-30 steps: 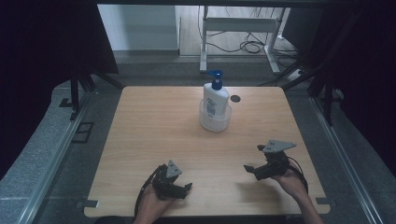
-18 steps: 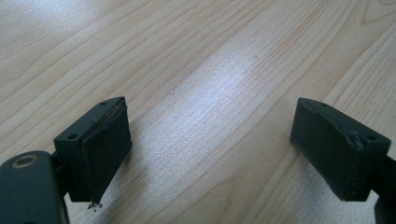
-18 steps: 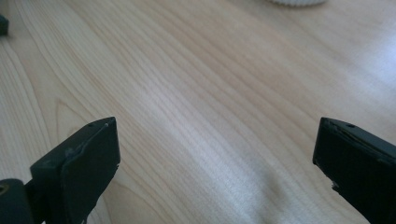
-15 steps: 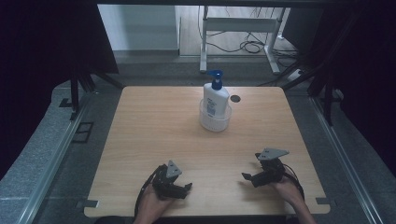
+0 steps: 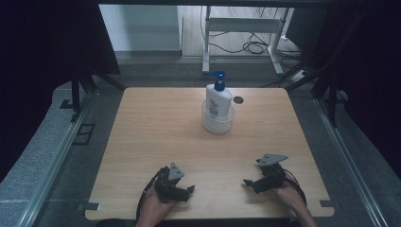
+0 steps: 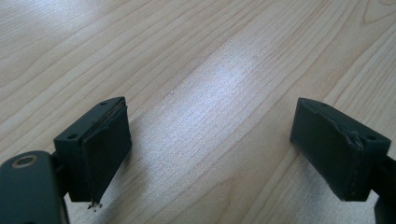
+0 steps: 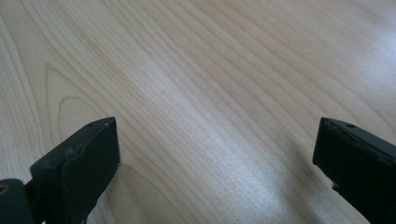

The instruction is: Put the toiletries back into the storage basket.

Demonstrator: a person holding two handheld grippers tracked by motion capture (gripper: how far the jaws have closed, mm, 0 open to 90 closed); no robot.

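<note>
A white pump bottle (image 5: 218, 100) with a blue pump head stands upright inside a clear round container (image 5: 218, 121) at the far middle of the wooden table (image 5: 156, 127). My left gripper (image 5: 187, 189) rests near the front edge, left of centre, open, with bare wood between its jaws (image 6: 212, 154). My right gripper (image 5: 248, 182) lies near the front edge on the right, open as well, over bare wood (image 7: 217, 163). Both are far from the bottle, and each is held by a hand.
A small dark round hole (image 5: 238, 100) sits in the tabletop just right of the bottle. Grey floor and metal rails (image 5: 52, 156) flank the table. A white frame (image 5: 241, 28) and cables lie on the floor beyond the far edge.
My right gripper has drawn back toward the front edge and lowered. The left gripper, the bottle and the container have stayed put.
</note>
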